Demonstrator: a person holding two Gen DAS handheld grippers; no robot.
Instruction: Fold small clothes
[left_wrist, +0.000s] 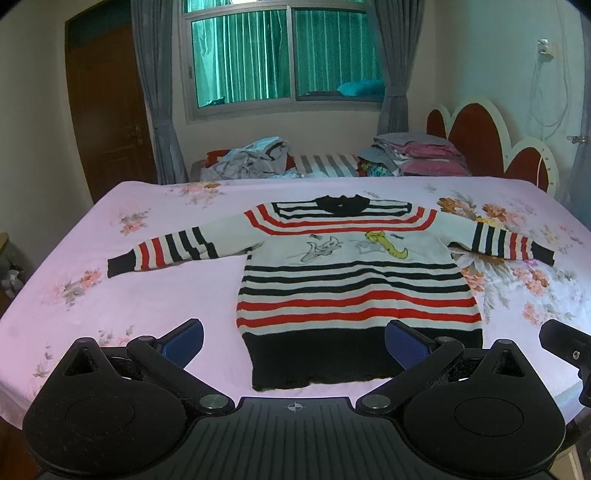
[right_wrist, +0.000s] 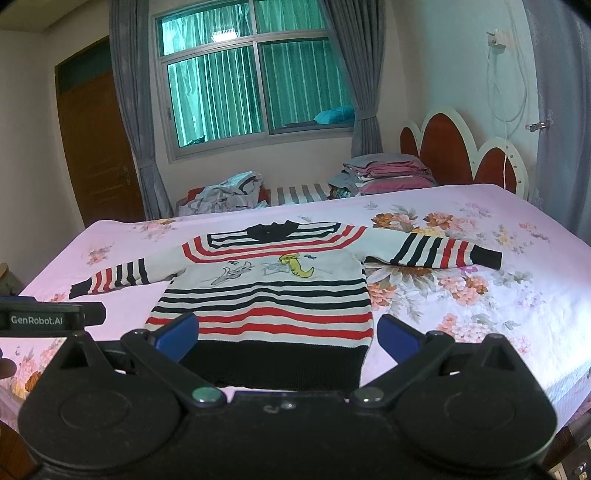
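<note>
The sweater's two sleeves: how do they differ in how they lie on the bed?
The left sleeve slants down toward the near edge and rests on plain pink sheet. The right sleeve runs more level and lies over the floral print. Both are spread out unfolded, striped black and red with black cuffs, and neither the left gripper nor the right gripper touches them.

bed (left_wrist: 184, 280) w/ pink floral sheet, flower prints denser twd right side and corners. lying flat on it, approx centre: small striped sweater (left_wrist: 354, 280) (right_wrist: 266, 295), front up, black collar twd far edge, black hem twd near edge, red/black/white stripes, cartoon print across chest. both sleeves spread out sideways, black cuffs at ends; right sleeve resting over big flower print. beyond far edge, on a 2nd striped surface: crumpled grey clothes pile (left_wrist: 255, 157) at left, stack of folded pink/grey laundry (left_wrist: 417, 153) at right, well apart from sweater.
</note>
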